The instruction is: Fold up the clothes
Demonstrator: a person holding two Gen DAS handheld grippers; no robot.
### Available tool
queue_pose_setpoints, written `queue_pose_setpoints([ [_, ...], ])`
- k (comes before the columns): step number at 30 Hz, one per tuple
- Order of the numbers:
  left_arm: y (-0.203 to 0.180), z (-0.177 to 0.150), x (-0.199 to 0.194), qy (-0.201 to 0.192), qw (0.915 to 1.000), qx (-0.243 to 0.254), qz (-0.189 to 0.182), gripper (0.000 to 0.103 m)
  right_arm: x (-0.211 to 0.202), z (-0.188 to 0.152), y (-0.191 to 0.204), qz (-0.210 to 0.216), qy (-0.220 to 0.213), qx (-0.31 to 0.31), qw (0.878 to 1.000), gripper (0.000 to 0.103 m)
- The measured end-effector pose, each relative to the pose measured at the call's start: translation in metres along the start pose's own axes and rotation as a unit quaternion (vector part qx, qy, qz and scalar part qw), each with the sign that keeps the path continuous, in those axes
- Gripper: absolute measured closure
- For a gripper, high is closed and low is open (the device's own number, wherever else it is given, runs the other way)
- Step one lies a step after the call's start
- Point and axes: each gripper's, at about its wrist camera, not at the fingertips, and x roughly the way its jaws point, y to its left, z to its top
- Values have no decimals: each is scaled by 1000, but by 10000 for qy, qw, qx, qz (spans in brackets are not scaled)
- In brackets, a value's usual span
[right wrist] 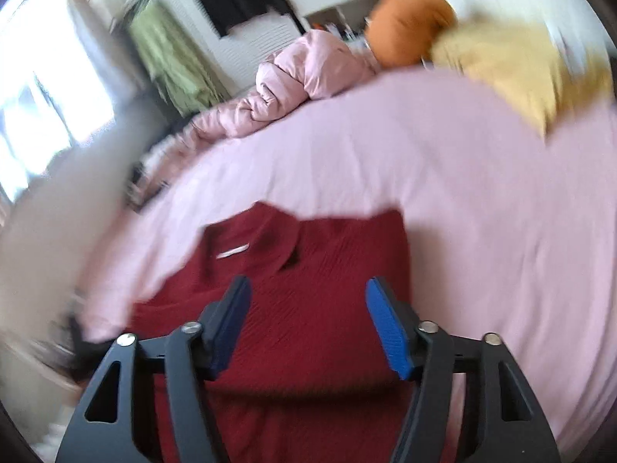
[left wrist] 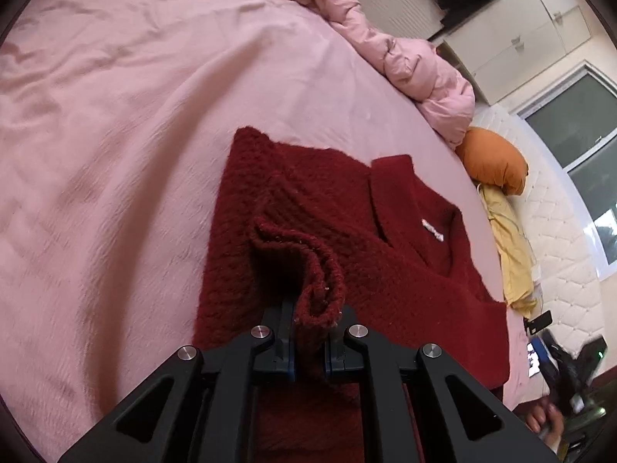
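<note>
The red sweater [left wrist: 347, 239] lies on the bed [left wrist: 115, 135] just ahead of both tongs, partly folded. Left tongs [left wrist: 310, 341] are clamped on a bunched edge. Right tongs [right wrist: 308, 308] gape above it, empty. Final folds appear outstanding.

Left claw [left wrist: 308, 332] clamped on a bunched fold of red knit sweater [left wrist: 385, 262], lying on pink bed [left wrist: 115, 135]
</note>
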Motion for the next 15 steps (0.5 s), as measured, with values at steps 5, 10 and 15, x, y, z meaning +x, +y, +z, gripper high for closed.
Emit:
queue_pose_setpoints([
  [5,15,1,-1,-12,9997,-209,-108,94,72,-30,-17,-660,510,-477,9954,70],
  [10,6,5,-3,20,10000,-14,-42,93,67,-41,-14,-926,299,-626,9933,71],
  [15,11,-2,-4,-42,9999,-90,-32,93,25,-46,14,-769,-241,-1175,9898,71],
])
